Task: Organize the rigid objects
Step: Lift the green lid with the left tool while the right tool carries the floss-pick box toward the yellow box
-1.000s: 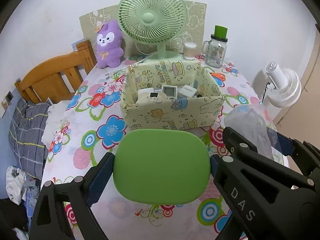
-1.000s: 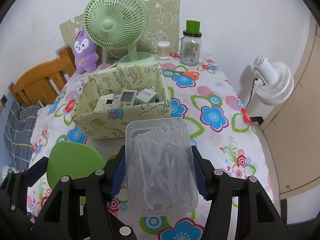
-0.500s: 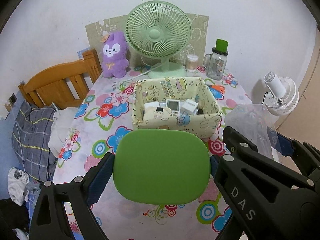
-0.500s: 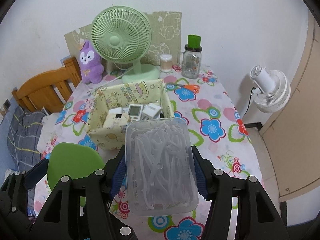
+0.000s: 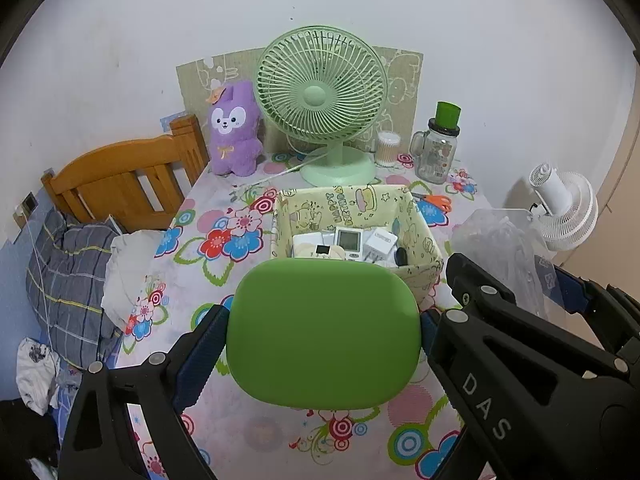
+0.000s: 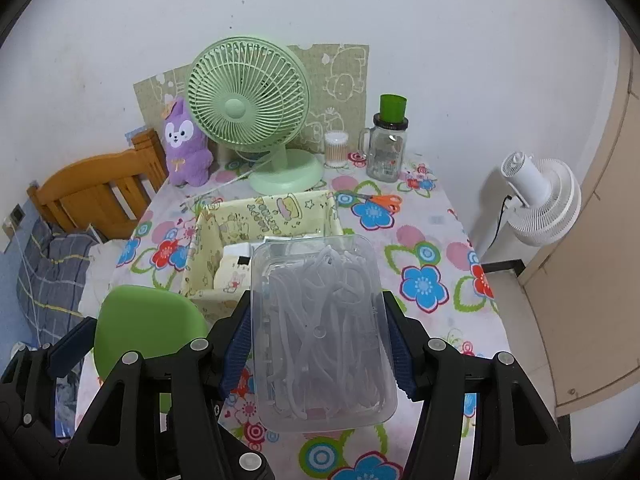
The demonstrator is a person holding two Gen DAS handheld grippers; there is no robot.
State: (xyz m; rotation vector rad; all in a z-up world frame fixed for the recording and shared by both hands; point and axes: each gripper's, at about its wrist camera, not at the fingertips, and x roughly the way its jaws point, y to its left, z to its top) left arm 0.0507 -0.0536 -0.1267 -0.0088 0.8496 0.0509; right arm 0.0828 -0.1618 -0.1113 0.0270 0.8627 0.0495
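My left gripper (image 5: 322, 330) is shut on a green rounded case (image 5: 322, 330), held by its two long sides above the flowered tablecloth. My right gripper (image 6: 318, 344) is shut on a clear plastic box of white floss picks (image 6: 322, 332). In the right wrist view the green case (image 6: 146, 320) shows at lower left with the left gripper on it; in the left wrist view the clear box (image 5: 500, 248) shows at the right. Beyond both stands a yellow cartoon-print fabric bin (image 5: 424, 236) holding several small white devices; the same bin (image 6: 200, 248) appears behind the clear box.
At the back of the table stand a green desk fan (image 5: 322, 100), a purple plush toy (image 5: 234, 132), a cotton-swab jar (image 5: 387, 148) and a glass mug with a green lid (image 5: 438, 148). Orange scissors (image 6: 380, 200) lie right of the bin. A wooden headboard (image 5: 120, 176) is left, a white fan (image 6: 536, 196) right.
Both grippers have risen with their loads. The table, bin and fan now look smaller and farther, and more of the wall and the bed shows.
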